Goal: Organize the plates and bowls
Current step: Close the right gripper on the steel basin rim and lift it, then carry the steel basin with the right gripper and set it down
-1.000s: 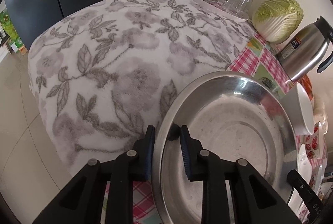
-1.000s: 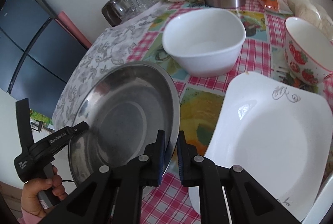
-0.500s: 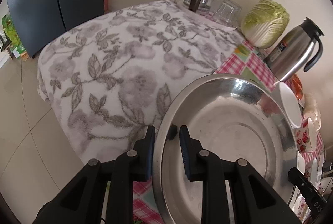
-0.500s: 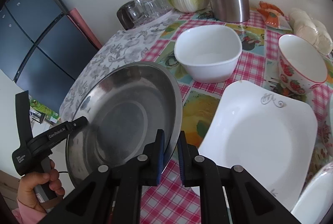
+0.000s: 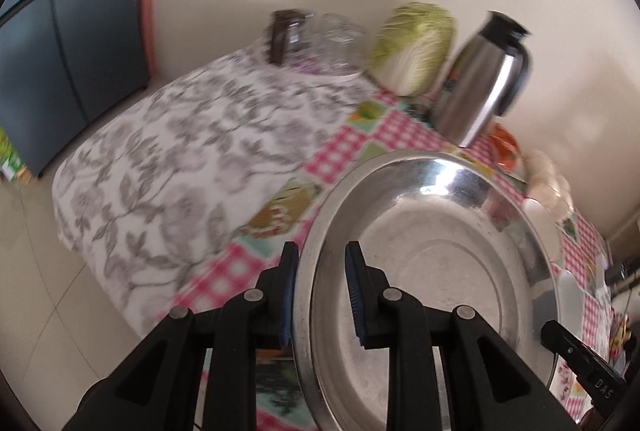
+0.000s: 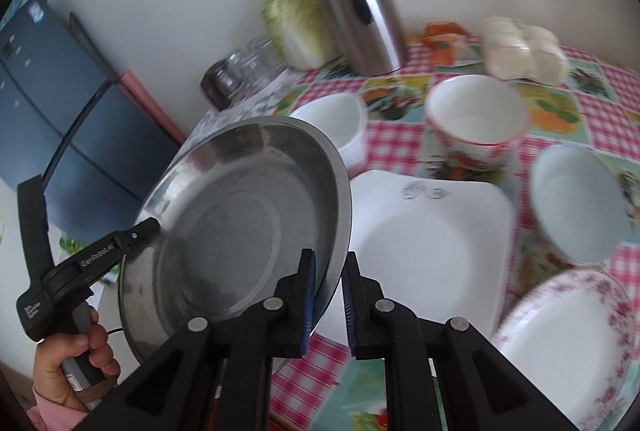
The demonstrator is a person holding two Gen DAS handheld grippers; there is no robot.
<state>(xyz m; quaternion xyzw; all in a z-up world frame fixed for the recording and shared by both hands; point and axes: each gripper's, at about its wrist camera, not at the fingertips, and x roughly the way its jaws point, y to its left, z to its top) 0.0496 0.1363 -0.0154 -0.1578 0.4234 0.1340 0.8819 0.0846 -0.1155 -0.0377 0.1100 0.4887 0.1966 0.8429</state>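
Observation:
A large steel plate (image 5: pixel 432 271) (image 6: pixel 240 227) is held in the air, tilted, above the table's left end. My left gripper (image 5: pixel 320 295) is shut on its left rim; it also shows in the right wrist view (image 6: pixel 150 227). My right gripper (image 6: pixel 328 295) is shut on the opposite rim. Below the steel plate lies a square white plate (image 6: pixel 424 251). A white bowl (image 6: pixel 336 127), a strawberry-print bowl (image 6: pixel 476 119), a pale blue bowl (image 6: pixel 576 203) and a floral-rimmed plate (image 6: pixel 572 335) stand on the checked tablecloth (image 6: pixel 600 107).
At the back stand a steel thermos jug (image 6: pixel 360 7) (image 5: pixel 484 79), a cabbage (image 6: pixel 296 23) (image 5: pixel 412 47), upturned glasses (image 6: pixel 240 71) (image 5: pixel 312 43) and a bag of white buns (image 6: pixel 524 47). A floral cloth (image 5: pixel 180 159) covers the table's left end. A dark fridge (image 6: pixel 60 103) stands beyond.
Both grippers have lifted the steel plate higher and carried it rightward over the table. More bowls and plates on the right have come into the right wrist view.

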